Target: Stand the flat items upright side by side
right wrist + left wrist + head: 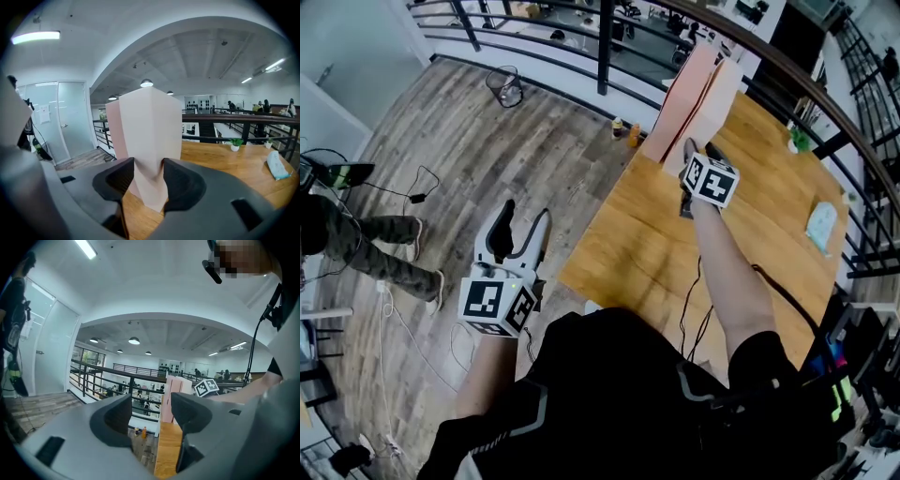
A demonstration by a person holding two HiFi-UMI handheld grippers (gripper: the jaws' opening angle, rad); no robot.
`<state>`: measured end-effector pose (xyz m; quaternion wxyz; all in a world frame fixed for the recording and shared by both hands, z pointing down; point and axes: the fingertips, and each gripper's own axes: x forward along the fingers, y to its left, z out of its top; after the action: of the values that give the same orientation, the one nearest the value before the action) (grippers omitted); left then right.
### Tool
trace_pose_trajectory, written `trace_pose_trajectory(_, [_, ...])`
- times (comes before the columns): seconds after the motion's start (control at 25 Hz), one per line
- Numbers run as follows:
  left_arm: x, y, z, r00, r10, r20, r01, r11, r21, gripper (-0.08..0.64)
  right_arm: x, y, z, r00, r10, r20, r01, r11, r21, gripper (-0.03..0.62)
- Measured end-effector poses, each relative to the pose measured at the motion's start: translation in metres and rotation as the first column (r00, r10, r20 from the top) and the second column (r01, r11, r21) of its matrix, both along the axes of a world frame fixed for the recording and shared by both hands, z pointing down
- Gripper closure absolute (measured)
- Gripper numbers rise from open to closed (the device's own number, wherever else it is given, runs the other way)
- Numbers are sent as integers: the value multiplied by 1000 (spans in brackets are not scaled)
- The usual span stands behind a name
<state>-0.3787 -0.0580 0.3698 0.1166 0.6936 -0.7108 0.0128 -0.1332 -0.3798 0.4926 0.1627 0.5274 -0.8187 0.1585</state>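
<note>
- The pale pink flat item (152, 126) stands upright with its long axis vertical and a narrow edge facing the right gripper (149, 171).
- A darker pink flat item (112, 124) stands against it, at its 9 o'clock.
- Both sit at the far corner of the table (637, 253), at 1 o'clock in the head view.
- The right gripper is clenched low on the pale item, its pads denting it.
- The left gripper (520, 223) hangs off the table at 8 o'clock, jaws apart and empty.
- A blue cloth (821, 223) lies at 3 o'clock, well apart.

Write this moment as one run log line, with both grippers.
right gripper: shut on pale box, upright on table | left gripper: open, empty
</note>
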Motion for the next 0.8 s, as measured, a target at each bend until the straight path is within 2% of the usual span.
trace_pose_trajectory(0.36, [1, 1, 0, 1000, -18, -16, 18, 1000, 2, 288, 4, -1, 9, 1000, 11, -1, -11, 1000, -24, 391])
trace_pose_trajectory(0.48, [4, 0, -1, 1000, -10, 6, 10, 1000, -7, 288, 7, 2, 4, 1000, -1, -3, 1, 1000, -15, 387])
trace_pose_trajectory(0.8, [28, -23, -5, 994, 106, 26, -106, 994, 5, 289, 25, 44, -40, 995, -70, 64, 67, 997, 49, 377])
